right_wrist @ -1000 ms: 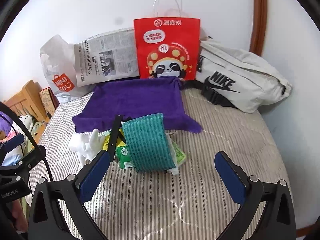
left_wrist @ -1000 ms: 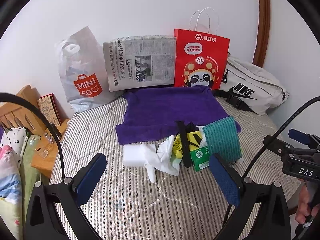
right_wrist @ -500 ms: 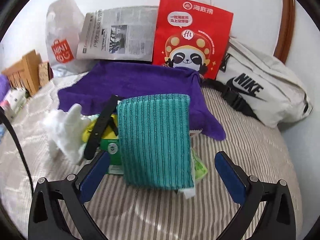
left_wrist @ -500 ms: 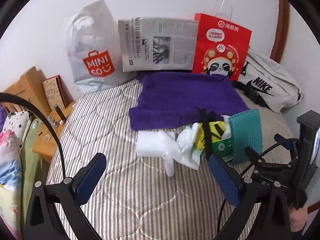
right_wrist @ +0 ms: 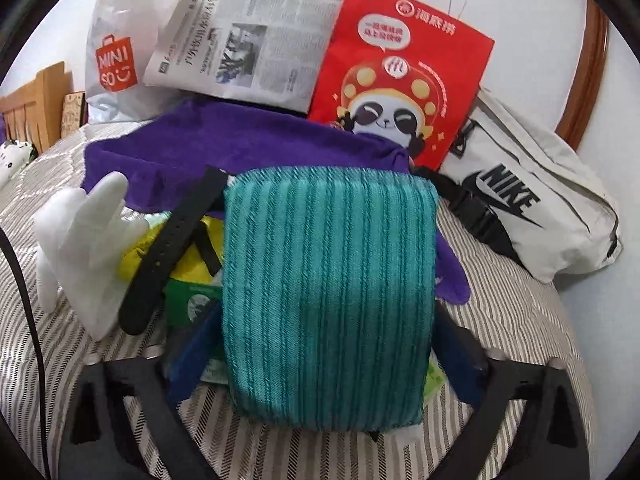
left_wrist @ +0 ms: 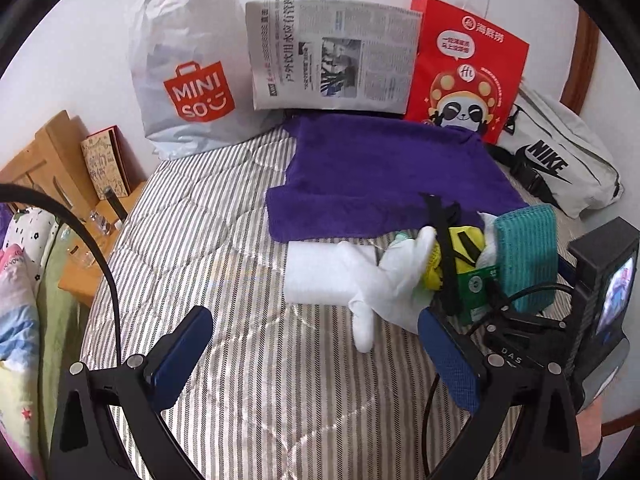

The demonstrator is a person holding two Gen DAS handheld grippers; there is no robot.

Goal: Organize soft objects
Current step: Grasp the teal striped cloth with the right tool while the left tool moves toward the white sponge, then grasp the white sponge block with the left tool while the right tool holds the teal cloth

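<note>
A pile of soft things lies on the striped bed: a teal ribbed cloth pad [right_wrist: 328, 300] on top, a white glove [right_wrist: 86, 248], a black strap [right_wrist: 172, 256], a yellow item [right_wrist: 200, 248] and a green packet [right_wrist: 192, 300]. A purple towel [right_wrist: 224, 148] is spread behind them. My right gripper [right_wrist: 324, 356] is open, one finger on each side of the teal pad, not closed on it. My left gripper [left_wrist: 316, 360] is open and empty above the bed, in front of the white glove [left_wrist: 384, 280] and a folded white cloth [left_wrist: 316, 272]. The teal pad [left_wrist: 526, 252] also shows there.
Against the wall stand a Miniso plastic bag [left_wrist: 188, 76], a newspaper [left_wrist: 332, 56], a red panda paper bag [left_wrist: 464, 72] and a white Nike waist bag [left_wrist: 560, 160]. A wooden bedside stand [left_wrist: 60, 168] with small items is at the left, beside pillows.
My right gripper has moved forward to the pile, so its fingers now straddle the teal pad. My left gripper has shifted left and forward a little.
</note>
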